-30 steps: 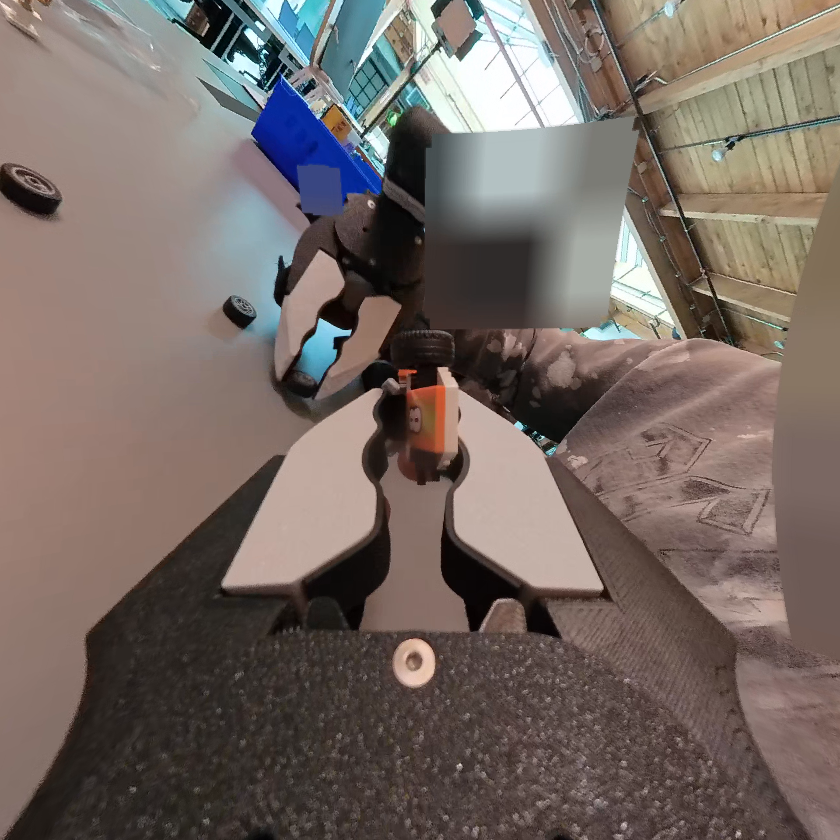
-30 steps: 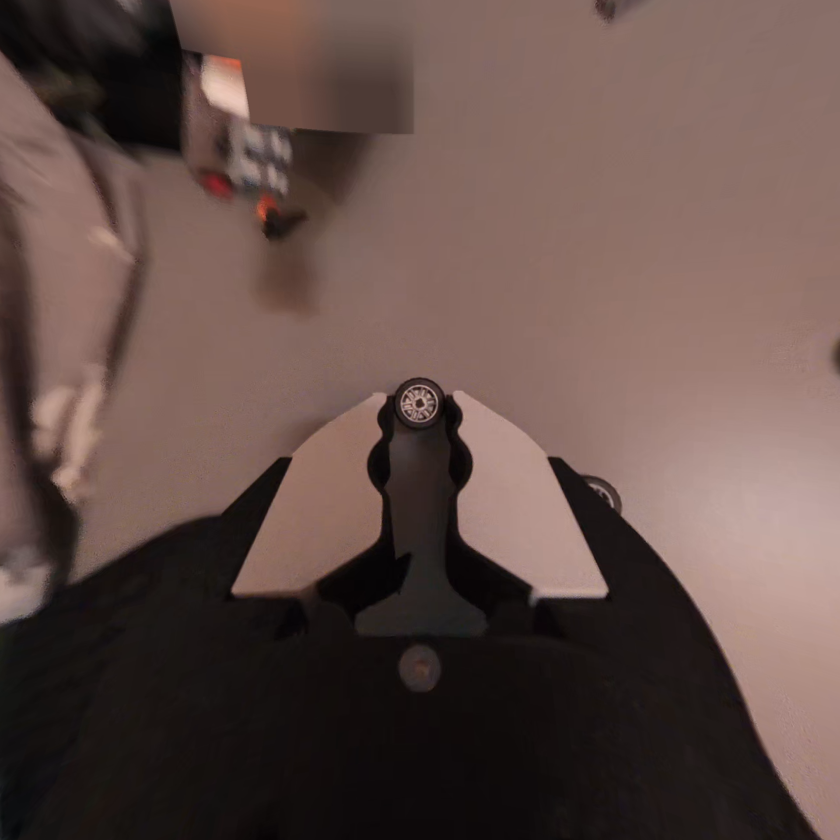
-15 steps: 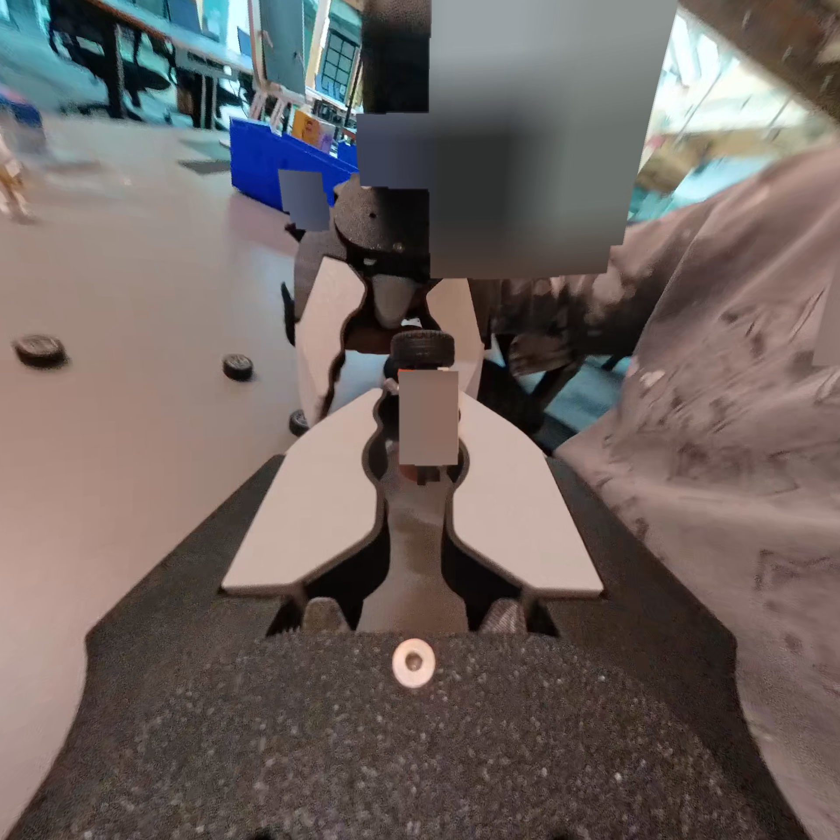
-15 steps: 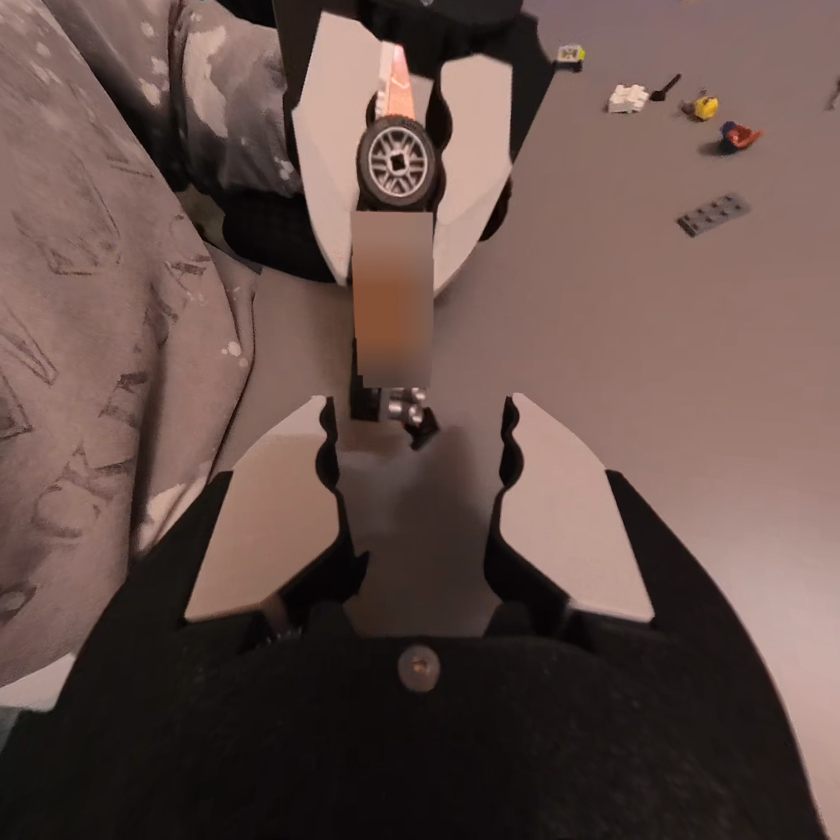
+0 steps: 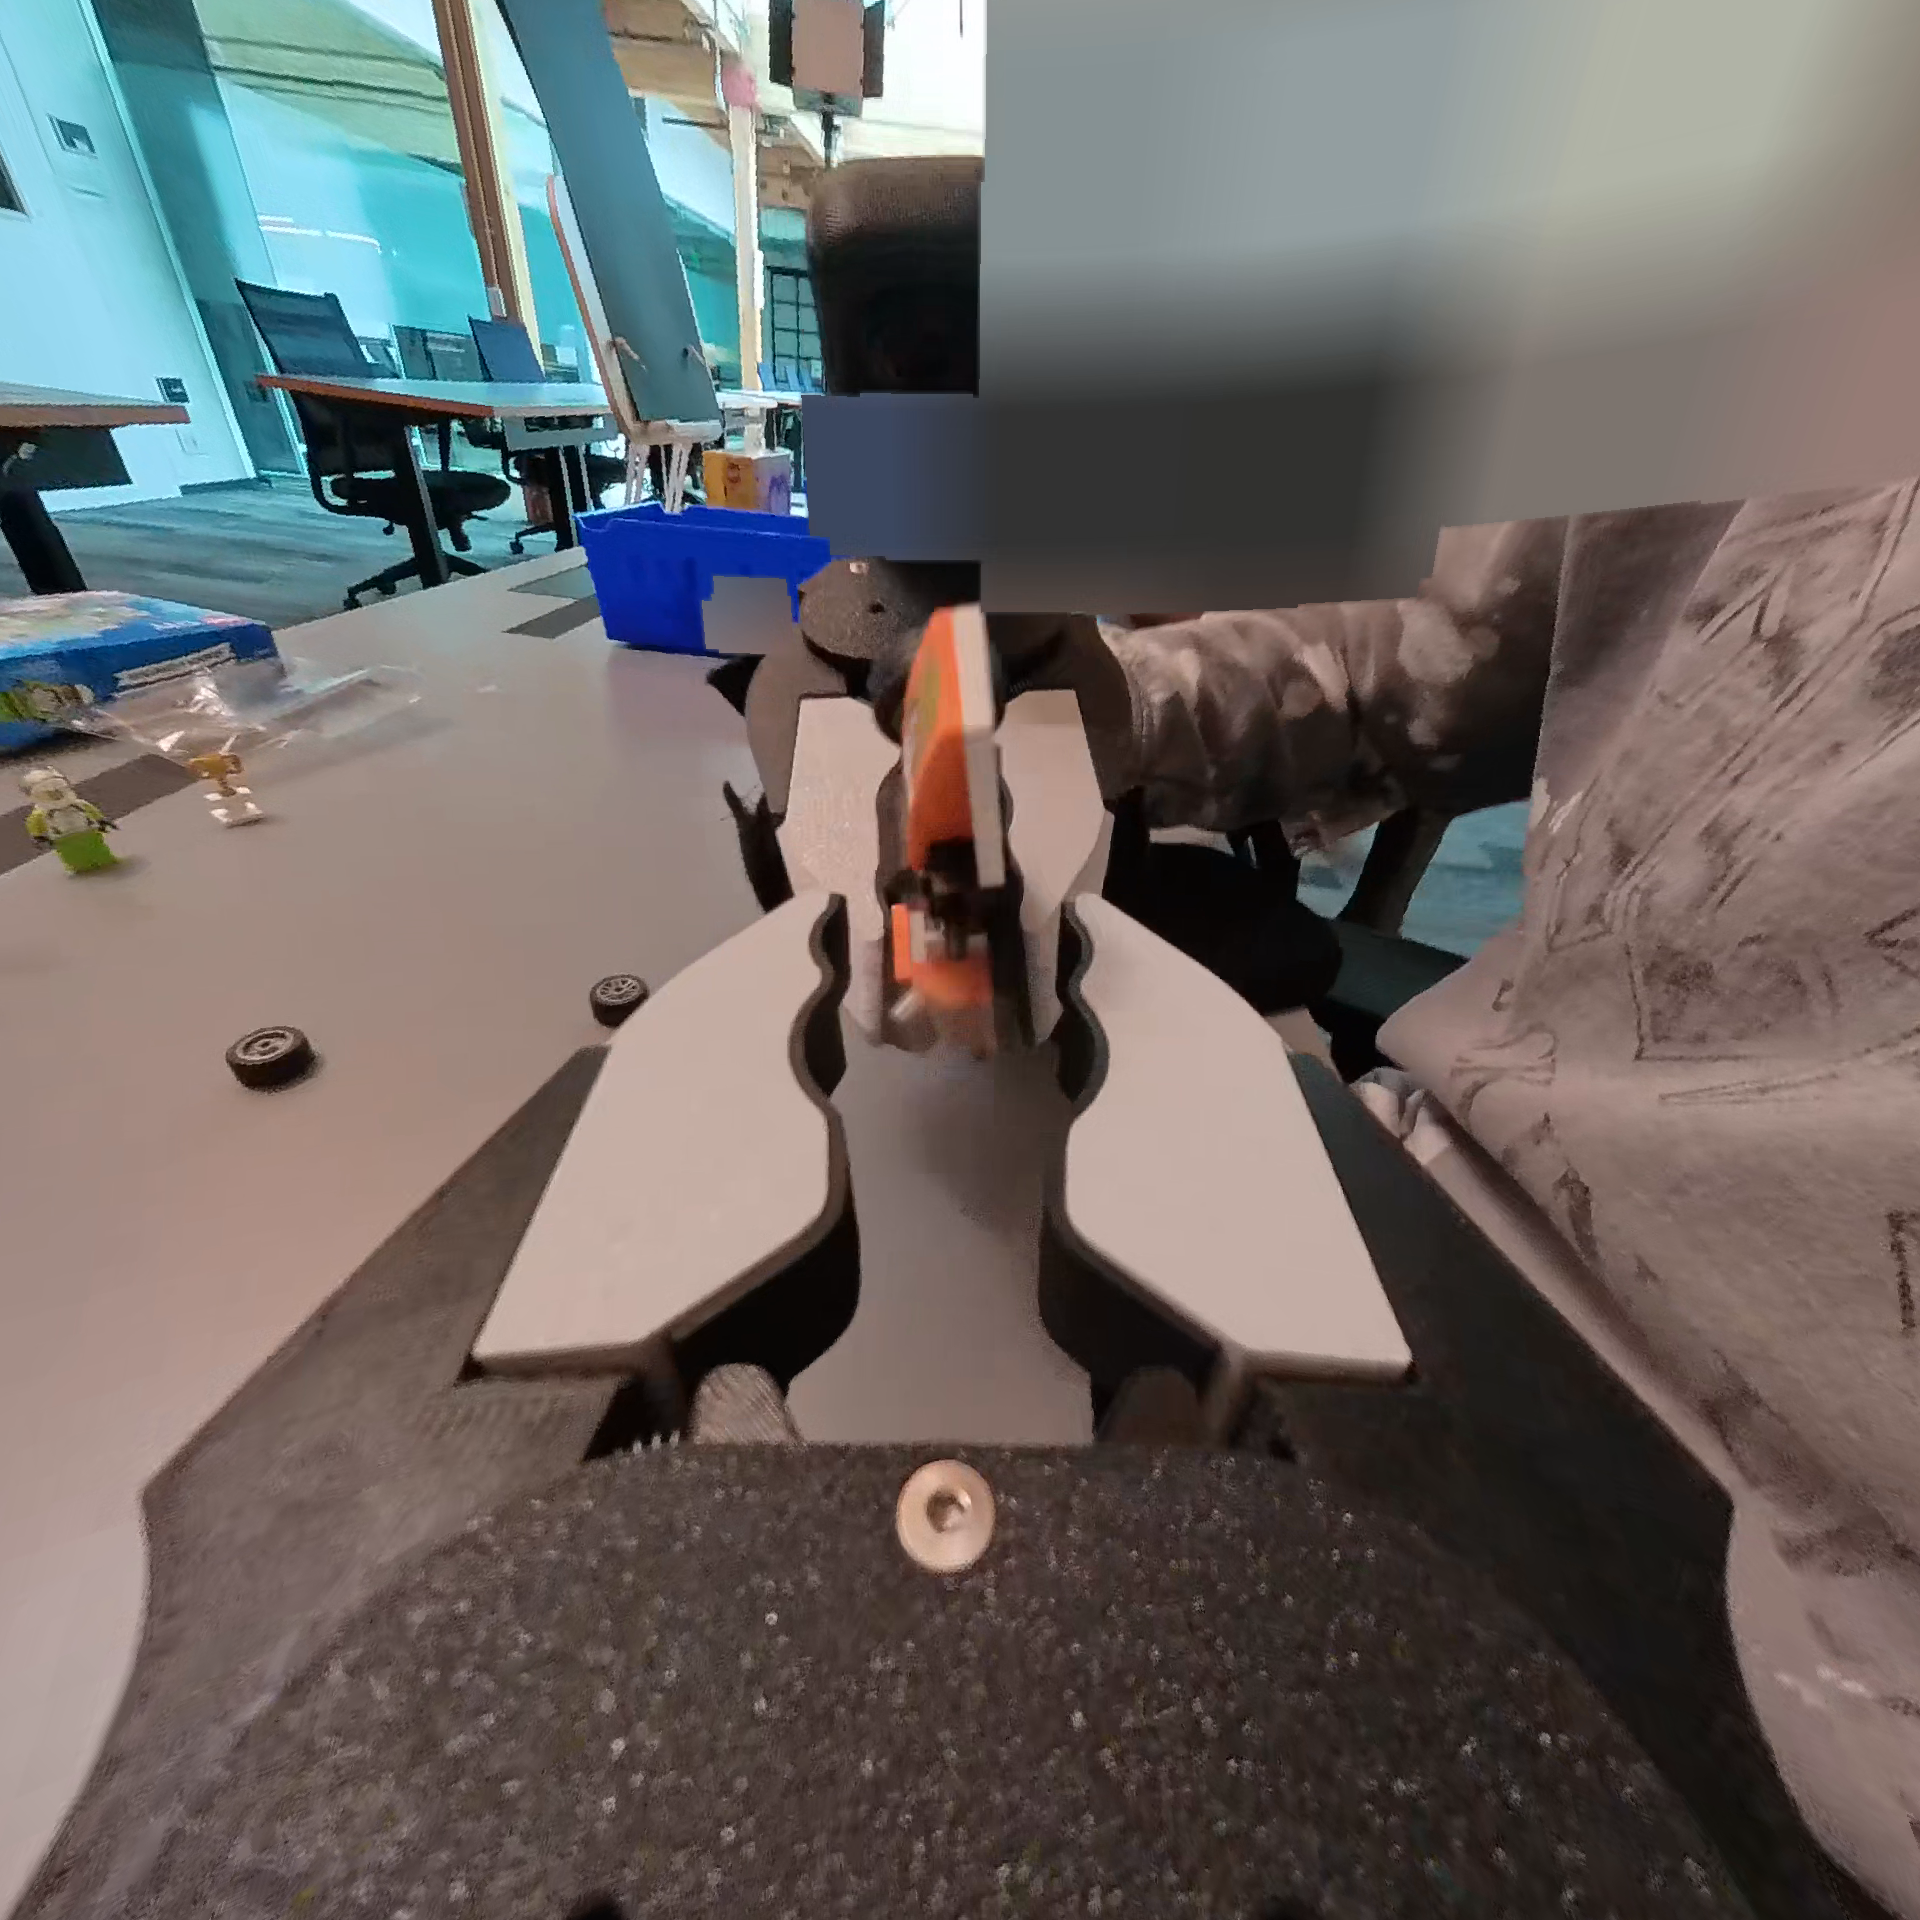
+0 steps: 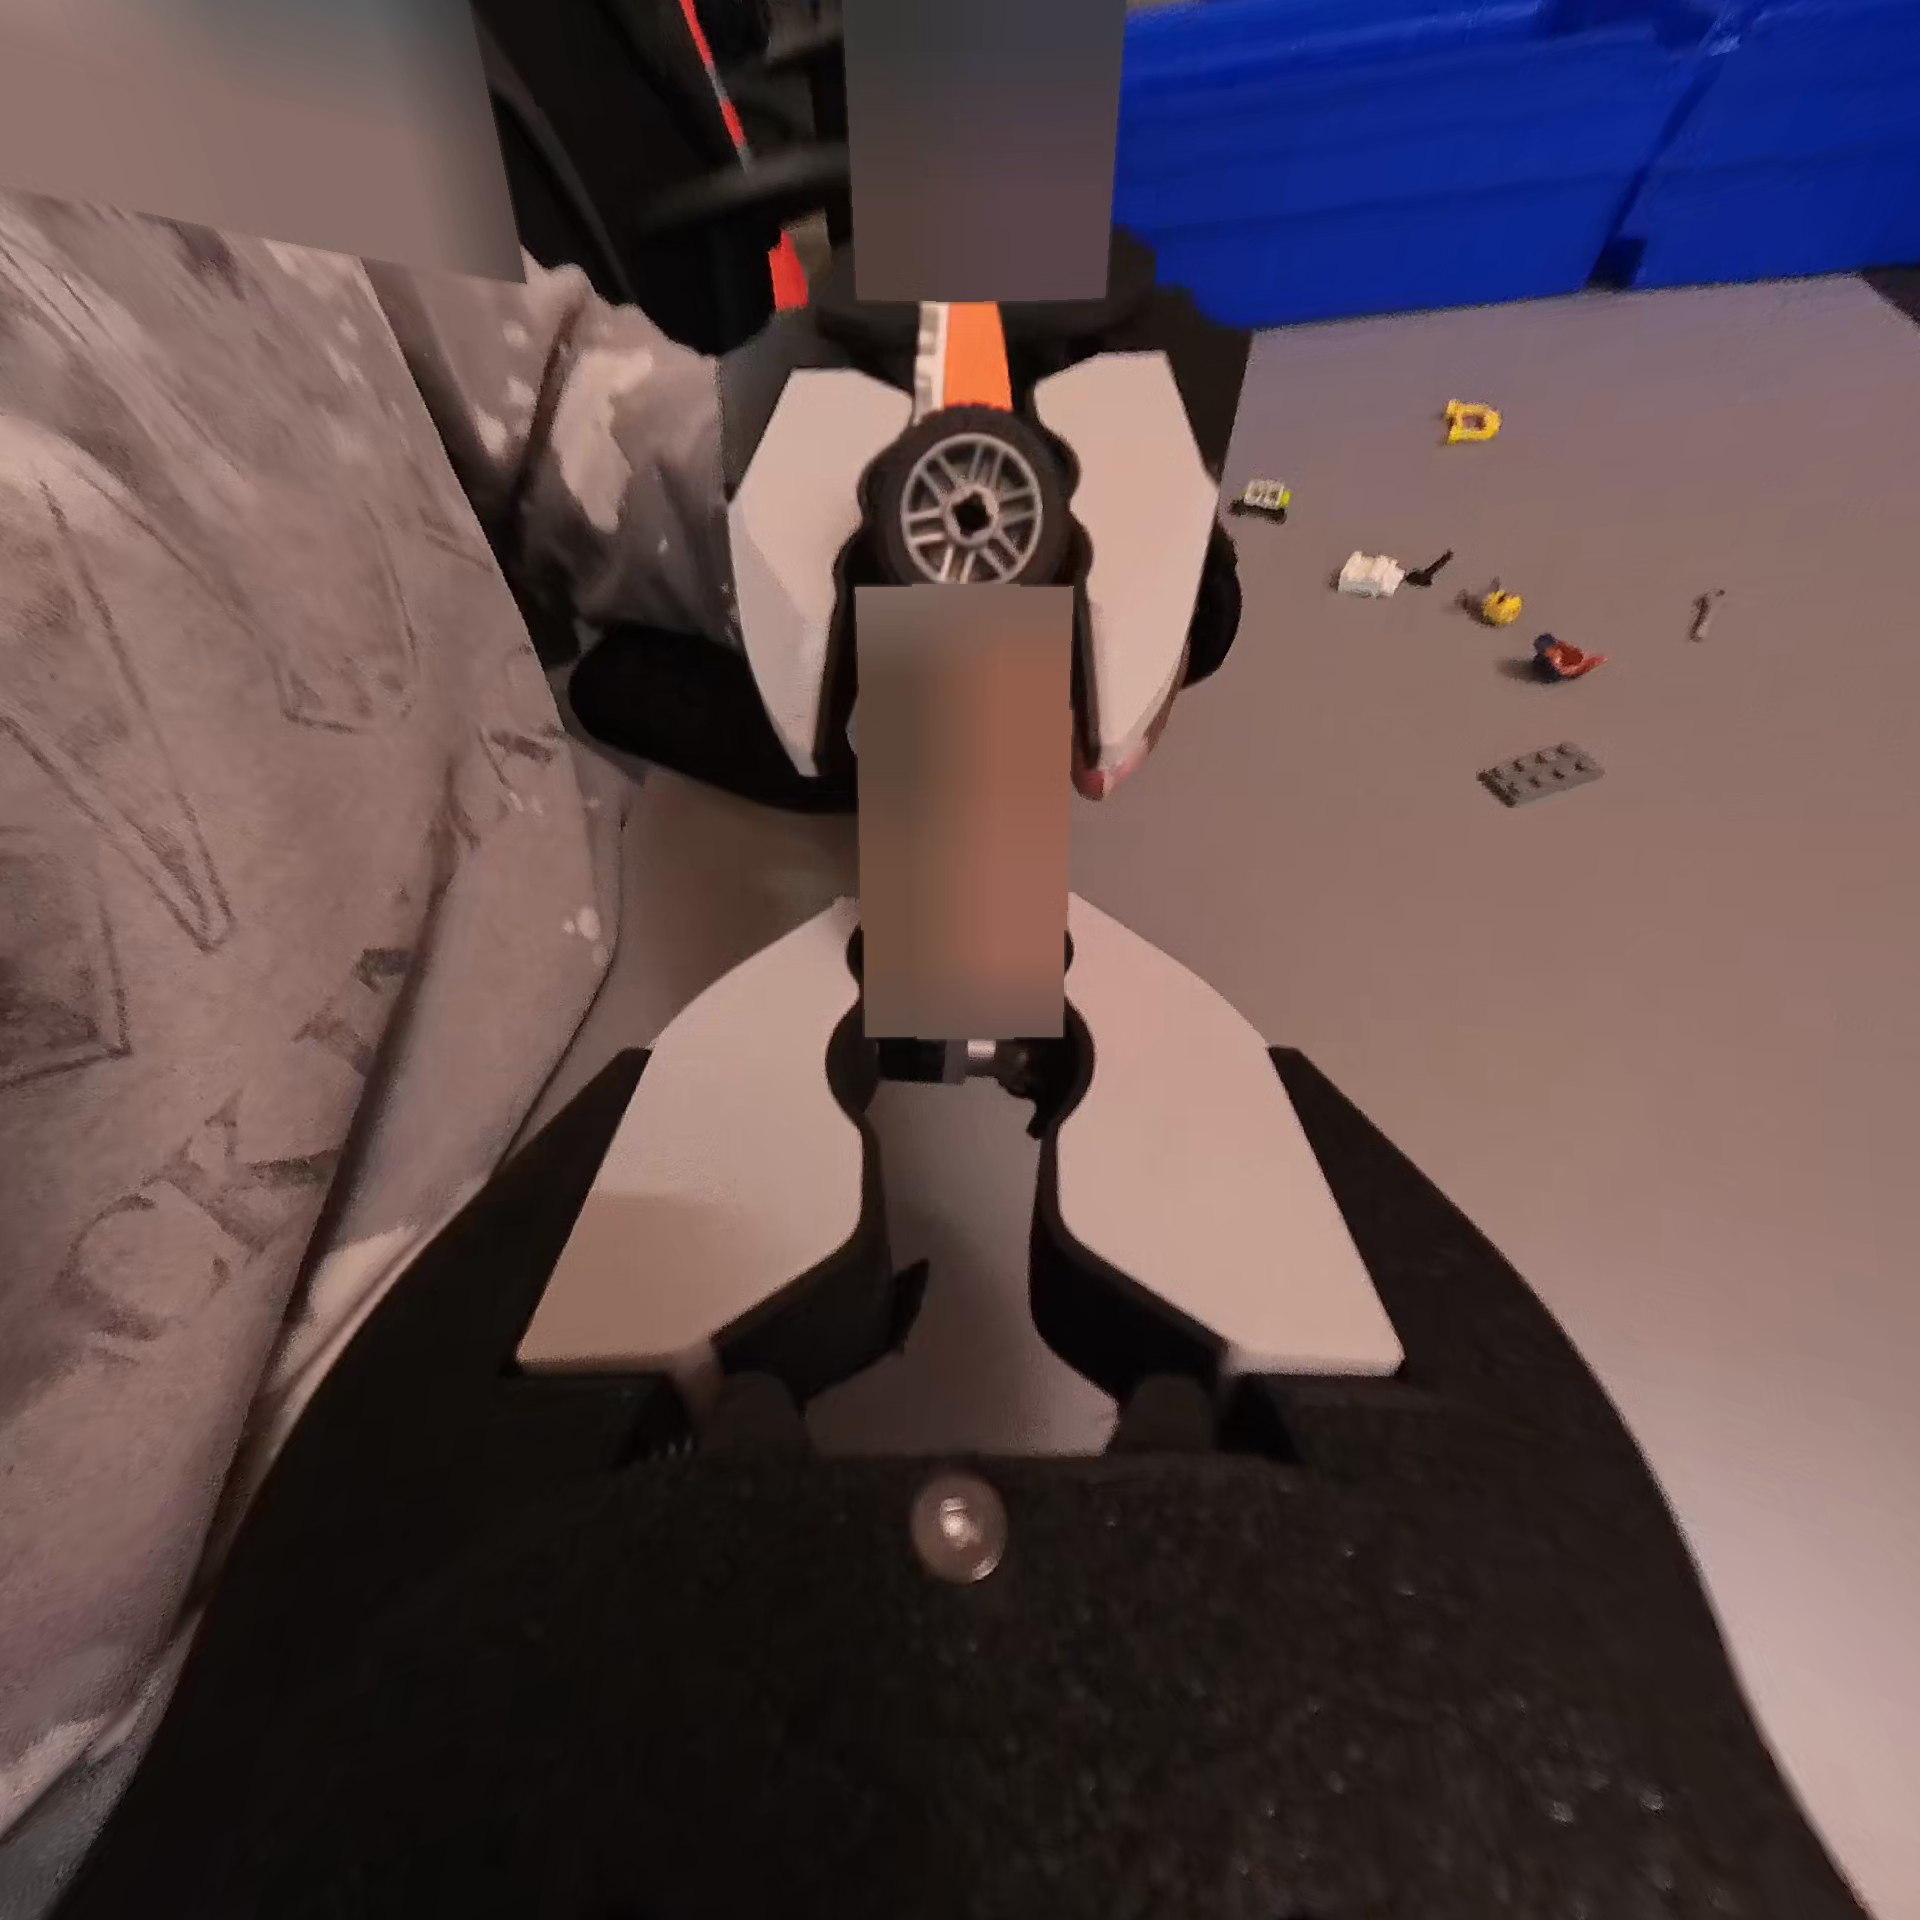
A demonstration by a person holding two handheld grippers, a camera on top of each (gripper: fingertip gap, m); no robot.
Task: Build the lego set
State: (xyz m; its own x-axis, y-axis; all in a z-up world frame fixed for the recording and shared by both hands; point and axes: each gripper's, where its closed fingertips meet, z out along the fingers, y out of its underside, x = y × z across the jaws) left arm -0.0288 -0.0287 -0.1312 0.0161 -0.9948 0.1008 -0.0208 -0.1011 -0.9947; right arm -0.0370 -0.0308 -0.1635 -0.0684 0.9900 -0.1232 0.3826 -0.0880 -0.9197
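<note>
Orange lego car (image 5: 940,831) held in air between both grippers, one wheel (image 6: 971,509) fitted. Right gripper (image 6: 961,1023) fingers pinching car's near end; left gripper (image 5: 945,966) fingers spread, car passing across. Step: handover mid wheel-fitting. Next, likely: fetch loose wheel (image 5: 270,1057) from tabletop (image 5: 416,935).

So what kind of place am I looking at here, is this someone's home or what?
Probably an open-plan office or workshop, not a home: rows of desks with black office chairs, glass partition walls, and a blue storage bin on the grey table.
</note>
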